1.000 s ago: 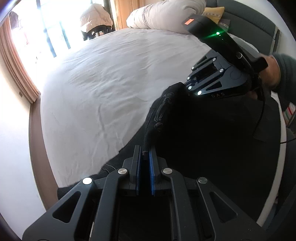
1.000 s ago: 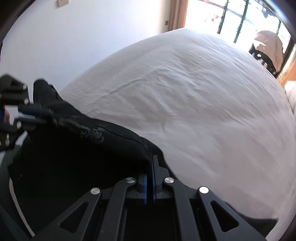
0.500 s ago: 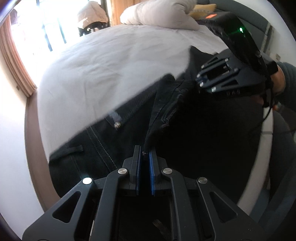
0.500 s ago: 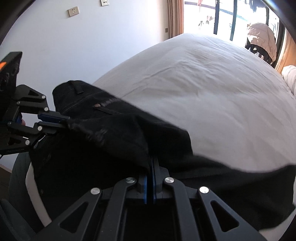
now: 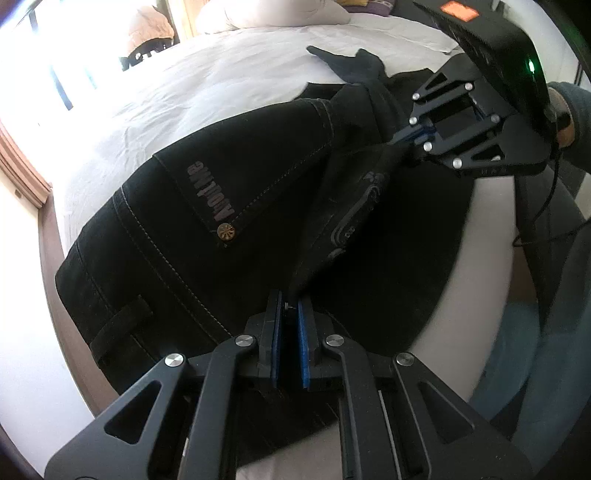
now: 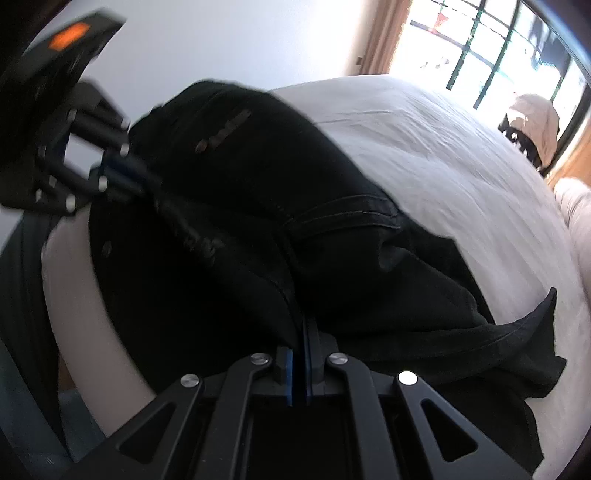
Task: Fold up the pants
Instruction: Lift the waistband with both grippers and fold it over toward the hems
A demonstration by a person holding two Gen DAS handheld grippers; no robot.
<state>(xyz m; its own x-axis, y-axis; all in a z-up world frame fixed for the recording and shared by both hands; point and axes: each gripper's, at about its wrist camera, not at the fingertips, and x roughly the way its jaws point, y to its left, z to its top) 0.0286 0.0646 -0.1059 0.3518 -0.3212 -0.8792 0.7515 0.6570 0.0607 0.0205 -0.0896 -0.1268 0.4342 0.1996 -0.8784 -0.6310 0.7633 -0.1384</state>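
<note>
Fingers (image 5: 305,325) over white bed (image 5: 207,85)

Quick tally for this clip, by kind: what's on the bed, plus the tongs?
Black pants: 1
White duvet or pillow bundle: 1
Tongs: 2, left and right, each shut on the pants
Total: 4

Black pants (image 5: 229,206) now spread far across white bed (image 5: 192,88); one second ago only bunched edge showed near bed's side. Back pocket with printed lettering (image 5: 210,192) and rivet (image 5: 226,232) newly exposed, belt loop too. Pant leg end (image 5: 351,62) now lies toward pillows. Right gripper (image 5: 410,134) sits higher, farther right in left view. Right view now motion-blurred.
</note>
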